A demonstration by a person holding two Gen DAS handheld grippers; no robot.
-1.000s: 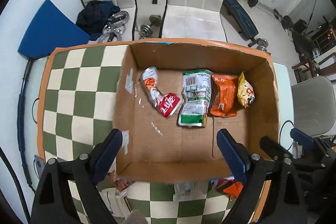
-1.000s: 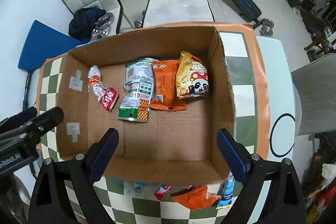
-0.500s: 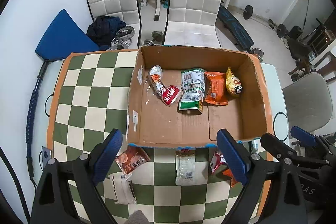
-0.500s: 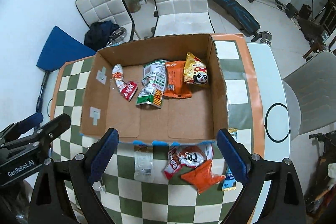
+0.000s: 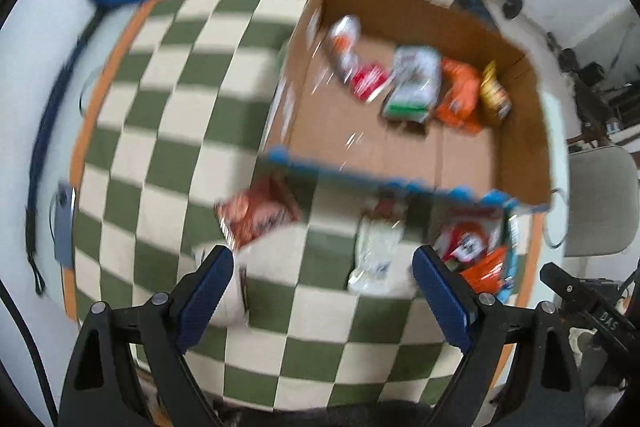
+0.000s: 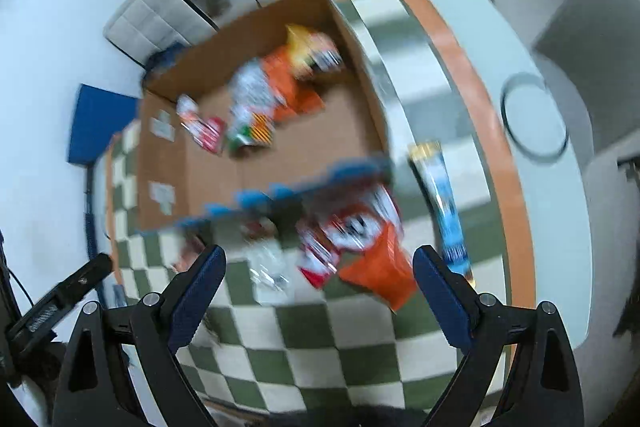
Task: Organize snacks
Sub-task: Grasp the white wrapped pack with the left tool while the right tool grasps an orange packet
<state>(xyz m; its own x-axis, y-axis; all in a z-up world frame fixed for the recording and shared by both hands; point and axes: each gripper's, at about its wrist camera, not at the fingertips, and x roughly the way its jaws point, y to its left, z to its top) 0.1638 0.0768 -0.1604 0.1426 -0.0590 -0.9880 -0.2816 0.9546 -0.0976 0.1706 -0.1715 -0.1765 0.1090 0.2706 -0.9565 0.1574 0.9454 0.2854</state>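
Left gripper (image 5: 323, 277): jaws wide apart, empty. Right gripper (image 6: 320, 277): jaws likewise spread, nothing between them.

Loose snack packets lie on the checkered counter (image 5: 168, 115), lower centre of both views, just before the cardboard box (image 5: 520, 131): a clear packet (image 5: 374, 259), a brown packet (image 5: 256, 215), an orange packet (image 6: 380, 273), a red-and-white packet (image 6: 340, 231) and a blue stick pack (image 6: 446, 211).

Judgement: light, crinkly, slippery film with crushable contents. Pinch each across a flat sealed edge.

Four packets already lie in the box, upper centre. Detail is blurred.

Cardboard box (image 5: 520, 131) holds 4 snack pkts (image 5: 416, 83); more pkts (image 6: 376, 267) lie flat outside, by its blue-taped edge.
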